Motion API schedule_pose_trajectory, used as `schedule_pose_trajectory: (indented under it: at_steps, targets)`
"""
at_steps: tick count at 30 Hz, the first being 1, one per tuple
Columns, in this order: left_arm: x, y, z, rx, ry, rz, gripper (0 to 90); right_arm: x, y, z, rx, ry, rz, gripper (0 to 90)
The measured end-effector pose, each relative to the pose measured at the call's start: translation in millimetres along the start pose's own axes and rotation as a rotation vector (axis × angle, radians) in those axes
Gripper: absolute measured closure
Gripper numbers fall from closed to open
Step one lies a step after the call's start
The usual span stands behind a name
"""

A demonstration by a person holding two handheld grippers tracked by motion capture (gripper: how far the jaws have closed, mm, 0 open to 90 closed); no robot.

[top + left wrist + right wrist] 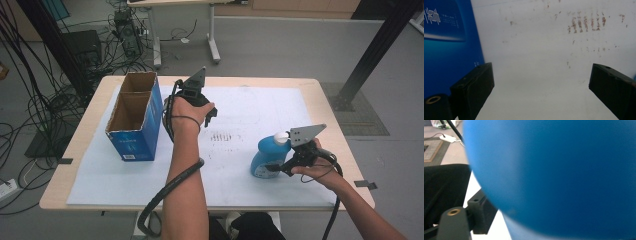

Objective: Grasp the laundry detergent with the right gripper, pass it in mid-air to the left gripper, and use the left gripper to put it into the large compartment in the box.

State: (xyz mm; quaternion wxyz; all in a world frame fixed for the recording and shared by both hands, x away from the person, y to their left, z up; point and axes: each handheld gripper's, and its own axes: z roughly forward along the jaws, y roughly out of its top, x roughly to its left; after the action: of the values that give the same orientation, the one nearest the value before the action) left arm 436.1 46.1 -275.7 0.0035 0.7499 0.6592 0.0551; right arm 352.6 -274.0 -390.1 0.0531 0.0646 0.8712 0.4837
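A blue bottle (pixel 264 156) with a white cap (pixel 281 136) stands on the white mat (pixel 260 100) at the front right. My right gripper (pixel 276 168) reaches in from the bottle's right and is closed on its lower body. In the right gripper view the bottle (pixel 561 175) looms blurred and very close. One black finger (pixel 480 216) lies against its side; the other is hidden behind it. My left gripper (pixel 212 116) hovers over the mat just right of an open blue cardboard box (pixel 135 120). Its jaws (pixel 541 85) stand wide apart with nothing between them, and the box wall (pixel 446 50) is at their left.
The box has two open compartments and stands at the mat's left end. Brownish smudges (pixel 225 136) mark the mat between the hands. The wooden table edge (pixel 330 115) borders the mat. Cables and desk legs lie on the floor beyond.
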Motion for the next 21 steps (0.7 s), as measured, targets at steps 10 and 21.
schedule_pose_trajectory:
  at_steps: [10, 21]
  targets:
    - [-0.1, 0.2, 2.1, 0.001, -0.012, -0.002, 6.6, -2.5, -1.8, 3.7, 0.012, 0.023, -0.007, 34.1]
    - [1.7, -1.0, 2.2, 0.001, -0.009, -0.006, 6.6, -1.7, -2.5, 3.8, 0.004, 0.047, -0.020, 41.3]
